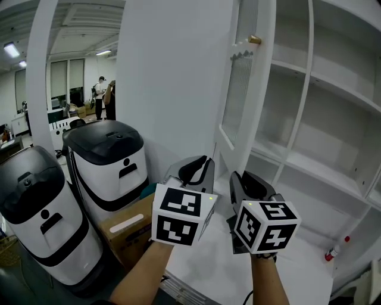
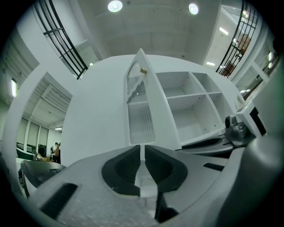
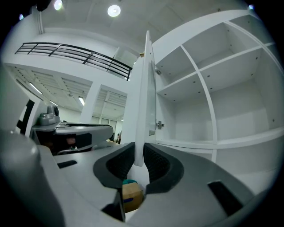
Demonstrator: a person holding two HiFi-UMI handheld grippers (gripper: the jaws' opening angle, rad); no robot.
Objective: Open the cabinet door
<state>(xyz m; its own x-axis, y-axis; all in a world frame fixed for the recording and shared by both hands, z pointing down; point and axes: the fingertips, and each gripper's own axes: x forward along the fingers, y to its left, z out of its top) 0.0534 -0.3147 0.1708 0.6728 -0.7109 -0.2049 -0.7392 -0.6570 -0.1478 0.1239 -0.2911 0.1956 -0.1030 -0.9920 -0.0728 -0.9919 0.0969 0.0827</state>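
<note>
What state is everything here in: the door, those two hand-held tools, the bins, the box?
cabinet door: open, swung out from the shelves.
right tool: shut on the door's lower edge.
left tool: jaws a narrow slit apart, gripping nothing visible.
farther bin: lid closed.
nearer bin: lid closed.
cardboard box: flaps shut.
ceiling lights: on.

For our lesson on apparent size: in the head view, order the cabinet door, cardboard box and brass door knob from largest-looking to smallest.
1. cabinet door
2. cardboard box, partly hidden behind the left gripper
3. brass knob, clearly smallest
</note>
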